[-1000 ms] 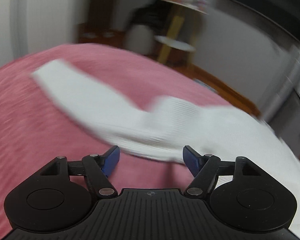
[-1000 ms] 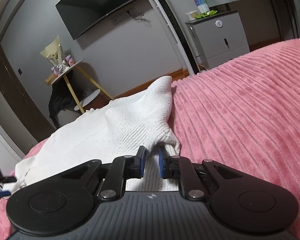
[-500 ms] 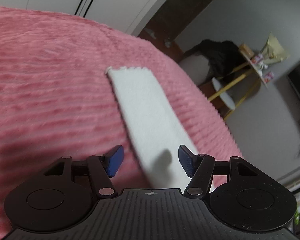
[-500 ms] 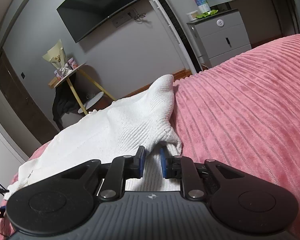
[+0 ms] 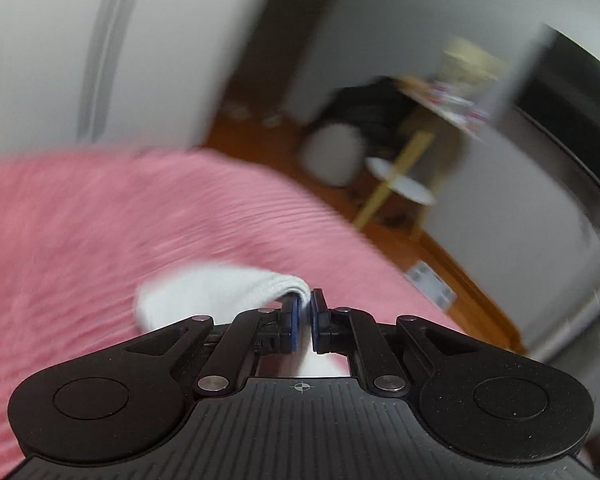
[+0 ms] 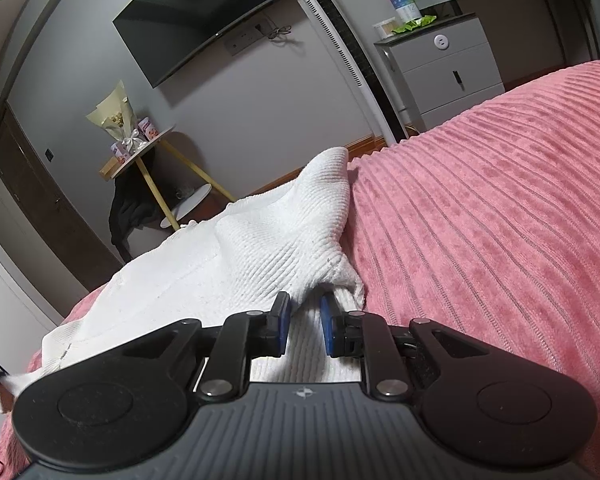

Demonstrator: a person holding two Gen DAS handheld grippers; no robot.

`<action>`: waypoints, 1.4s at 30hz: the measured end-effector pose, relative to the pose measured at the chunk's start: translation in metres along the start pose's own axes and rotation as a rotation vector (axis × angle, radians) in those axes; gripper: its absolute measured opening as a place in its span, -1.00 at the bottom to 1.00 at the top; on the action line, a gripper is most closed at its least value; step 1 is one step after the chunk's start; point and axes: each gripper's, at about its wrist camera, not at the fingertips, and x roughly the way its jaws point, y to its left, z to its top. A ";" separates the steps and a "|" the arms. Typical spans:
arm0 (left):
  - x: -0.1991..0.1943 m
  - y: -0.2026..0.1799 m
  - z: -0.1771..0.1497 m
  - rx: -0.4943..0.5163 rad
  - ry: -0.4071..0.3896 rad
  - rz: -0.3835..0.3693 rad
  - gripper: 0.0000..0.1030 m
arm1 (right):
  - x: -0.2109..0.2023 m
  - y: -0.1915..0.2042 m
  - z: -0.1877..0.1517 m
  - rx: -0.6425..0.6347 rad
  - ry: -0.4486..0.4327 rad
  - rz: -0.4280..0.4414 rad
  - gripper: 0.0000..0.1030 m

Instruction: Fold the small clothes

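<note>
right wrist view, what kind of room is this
Most likely a bedroom: a pink ribbed bedspread covers a bed, a flat TV hangs on the wall, and a grey drawer cabinet stands beside the bed.

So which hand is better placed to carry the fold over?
Probably left: the left gripper has just closed on the white garment's edge, lifted clear. The right gripper pins it down.

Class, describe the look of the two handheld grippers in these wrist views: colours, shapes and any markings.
Both match. The left gripper and right gripper each have a ribbed dark grey body with a small cross-shaped mark at its centre, two round black housings with disc insets, black link arms with silver rivets, and blue pads on the fingers. No cables, hands or sleeves show.
</note>
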 end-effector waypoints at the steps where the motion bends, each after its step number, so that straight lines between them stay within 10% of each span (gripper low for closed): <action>1: -0.009 -0.020 -0.002 0.065 -0.007 -0.030 -0.85 | -0.001 0.000 0.000 0.000 -0.001 0.000 -0.66; 9: -0.055 -0.164 -0.084 0.450 0.055 -0.306 -0.84 | -0.002 0.011 -0.001 -0.068 0.015 0.020 -0.14; 17: -0.051 -0.208 -0.181 0.642 0.191 -0.273 -0.81 | -0.003 0.016 -0.003 -0.100 0.025 0.032 -0.02; 22: -0.067 -0.201 -0.201 0.716 0.185 -0.324 -0.02 | -0.002 0.019 -0.002 -0.114 0.034 0.016 -0.02; 26: -0.093 -0.178 -0.202 0.698 0.201 -0.381 0.08 | -0.002 0.024 -0.002 -0.145 0.040 -0.011 -0.02; 42: -0.099 -0.063 -0.207 0.372 0.231 0.112 0.33 | -0.016 0.109 -0.018 -0.292 0.065 0.016 -0.17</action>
